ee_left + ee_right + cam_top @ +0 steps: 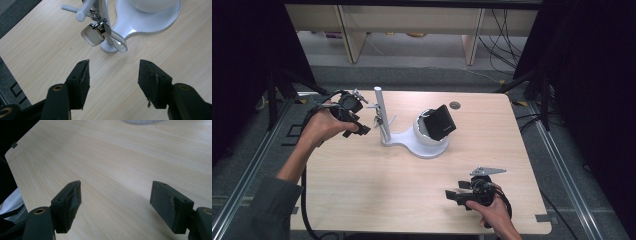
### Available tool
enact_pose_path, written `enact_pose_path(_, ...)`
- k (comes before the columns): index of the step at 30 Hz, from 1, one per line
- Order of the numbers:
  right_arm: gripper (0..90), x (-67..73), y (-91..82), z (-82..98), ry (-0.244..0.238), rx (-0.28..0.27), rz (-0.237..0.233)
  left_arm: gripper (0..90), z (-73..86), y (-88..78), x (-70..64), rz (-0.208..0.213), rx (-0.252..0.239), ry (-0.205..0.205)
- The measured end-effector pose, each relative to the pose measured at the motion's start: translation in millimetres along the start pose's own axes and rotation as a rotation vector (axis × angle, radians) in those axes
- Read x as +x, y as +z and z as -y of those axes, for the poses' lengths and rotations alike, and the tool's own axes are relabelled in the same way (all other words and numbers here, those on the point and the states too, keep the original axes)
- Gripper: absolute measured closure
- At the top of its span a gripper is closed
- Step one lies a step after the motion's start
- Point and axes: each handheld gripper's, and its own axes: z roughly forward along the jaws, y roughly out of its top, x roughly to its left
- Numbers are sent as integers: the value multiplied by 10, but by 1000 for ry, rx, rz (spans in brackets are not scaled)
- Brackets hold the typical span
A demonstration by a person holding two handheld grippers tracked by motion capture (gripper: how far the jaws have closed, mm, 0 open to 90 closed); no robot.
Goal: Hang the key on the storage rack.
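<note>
Hanging from the white stand's peg [75, 11] just ahead of the open, empty left gripper [113, 75], the keychain [96, 35] is left free, while the right gripper [116, 202] is held open over the counter [377, 190].

The light, pale-wood table [377, 185] shows fine straight grain lines and a small dark round grommet [455, 105] behind the stand. The white plastic stand [404, 140] has a white upright post [382, 112] and a white dome [424, 134] on its base. A matte black box-shaped block [442, 122] rests on the dome. Beside the post hangs a shiny silver metal clasp [96, 33] with a white-and-grey loop strap [117, 41]. Both grippers, left [113, 75] and right [115, 205], are black, with brass-coloured screw holes.
</note>
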Motion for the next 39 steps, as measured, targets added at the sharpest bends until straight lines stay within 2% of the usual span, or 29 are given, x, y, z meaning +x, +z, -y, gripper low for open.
enact_pose_path(7, 261, -6, -11, -2, 1, 0, 11, 360, 132, 1, -90, 15, -6, 11)
enact_pose_path(8, 261, -8, -3, -1, 3, -10, -2, 356, 141, 1, -103, 14, -5, 11)
enact_pose_path(11, 261, -11, -4, 2, 4, -9, 1, 342, 182, 29, -168, 34, -18, 10)
enact_pose_path(17, 261, -20, -2, 4, 4, -12, -2, 302, 276, 75, -306, 38, -34, 29)
enact_pose_path(18, 261, -19, -4, 3, 4, -13, -2, 301, 296, 83, -324, 46, -45, 46)
enact_pose_path(19, 261, -17, -5, -1, 5, -13, 3, 300, 320, 90, -351, 64, -49, 44)
enact_pose_path(23, 261, -13, -13, -5, 3, -11, 5, 286, 416, 117, -445, 86, -69, 61)
enact_pose_path(32, 261, -7, 21, -16, -15, -13, 2, 266, 585, 165, -576, 122, -94, 61)
enact_pose_path(34, 261, -11, 19, -17, -9, -9, -6, 266, 629, 184, -609, 124, -110, 59)
enact_pose_path(35, 261, -10, 10, -19, -12, -6, 12, 265, 642, 190, -616, 128, -108, 62)
enact_pose_path(37, 261, -11, 21, -14, -9, -10, 1, 263, 684, 211, -649, 135, -108, 57)
enact_pose_path(39, 262, 12, 12, -12, 4, 3, 12, 260, 725, 234, -682, 150, -120, 53)
